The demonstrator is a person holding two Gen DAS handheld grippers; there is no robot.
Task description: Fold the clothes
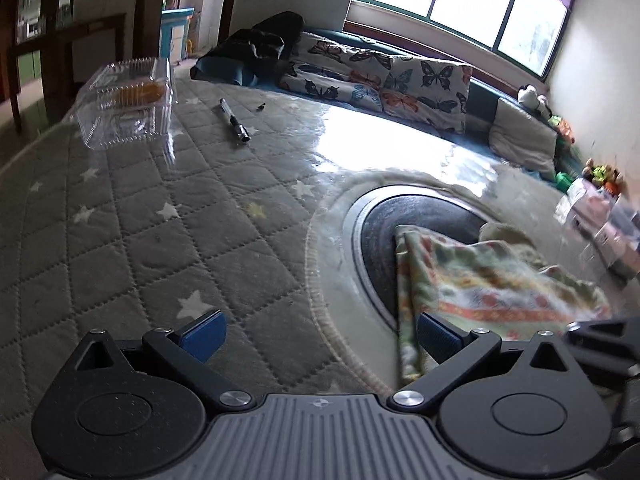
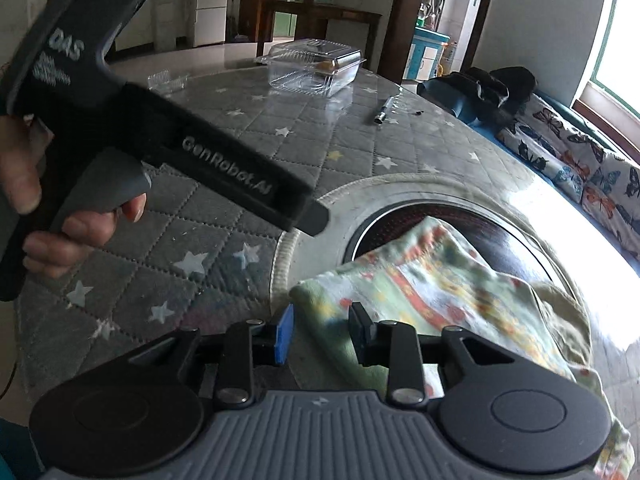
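Left gripper point(image 1: 320, 336) wide apart, nothing between pads, hovering over quilted star-pattern table point(image 1: 132, 240). Patterned cloth point(image 2: 436, 292) lies bunched over round black burner point(image 1: 432, 216) set in table. Right gripper point(image 2: 320, 334) narrowly parted, cloth edge between pads, not pinched. Clear plastic container point(image 1: 128, 104) and pen point(image 1: 235, 122) lie beyond.

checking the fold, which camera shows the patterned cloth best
The right wrist view: the patterned cloth fills the lower right, with its near corner and top fold visible over the round dark plate. The left wrist view catches it only at the lower right edge, partly behind a finger.
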